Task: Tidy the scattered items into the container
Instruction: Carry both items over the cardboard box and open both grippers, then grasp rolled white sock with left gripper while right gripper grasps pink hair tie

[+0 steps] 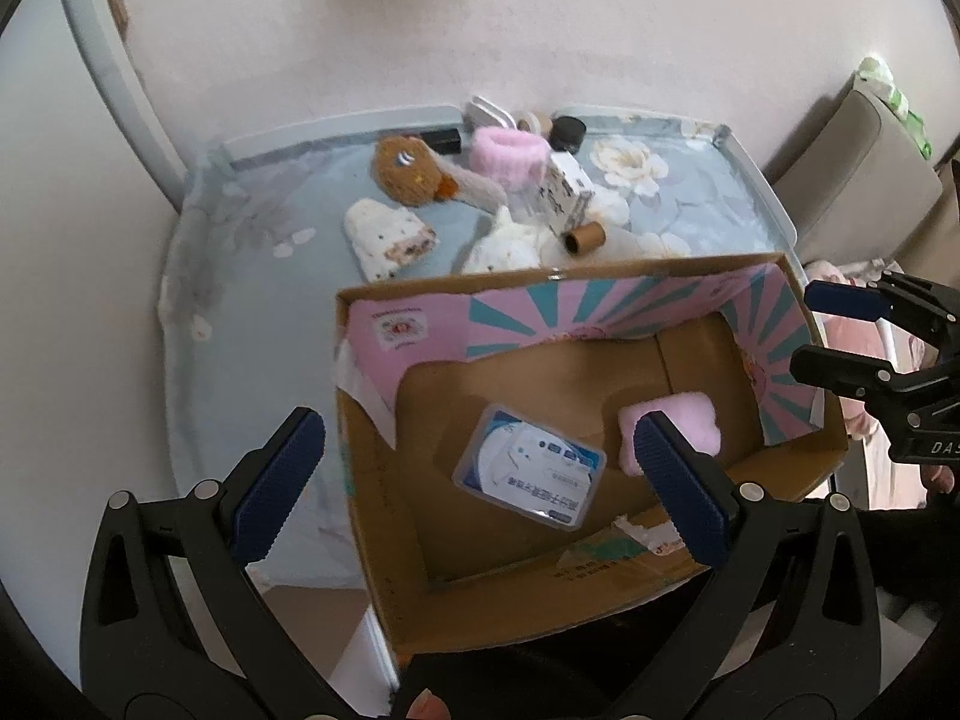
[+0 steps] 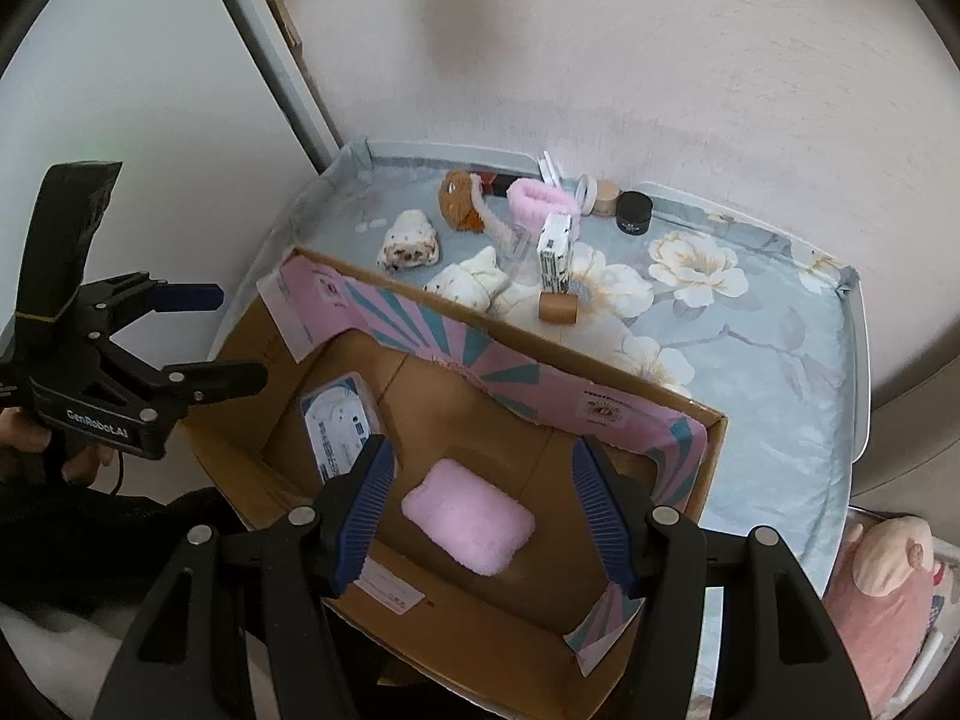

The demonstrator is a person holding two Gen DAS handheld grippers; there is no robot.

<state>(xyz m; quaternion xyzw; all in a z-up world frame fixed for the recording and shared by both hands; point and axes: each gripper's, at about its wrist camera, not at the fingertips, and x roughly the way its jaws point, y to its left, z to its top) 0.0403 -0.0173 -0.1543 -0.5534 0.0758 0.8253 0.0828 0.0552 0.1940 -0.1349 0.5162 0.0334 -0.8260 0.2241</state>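
You are holding both tools over the cardboard box [image 1: 600,618], and neither is carrying anything: the left hand-held gripper [image 1: 480,492] is standing with its jaws wide apart, and the right hand-held gripper [image 2: 483,516] is spread open just the same. Two things are already lying on the box floor, a pink fluffy pad [image 2: 468,531] and a flat plastic case [image 1: 531,471] whose printed label is too small to read. Most of the work is waiting on the flowered desk [image 2: 774,372] beyond the box: a brown plush toy [image 1: 408,171], a pink fuzzy band [image 1: 510,156], a spotted white sock [image 1: 387,237], a cardboard tube [image 1: 585,237], a white carton [image 1: 567,192], a black jar [image 2: 634,213]. The left tool's body is reading "GenRobot.AI" in the right view
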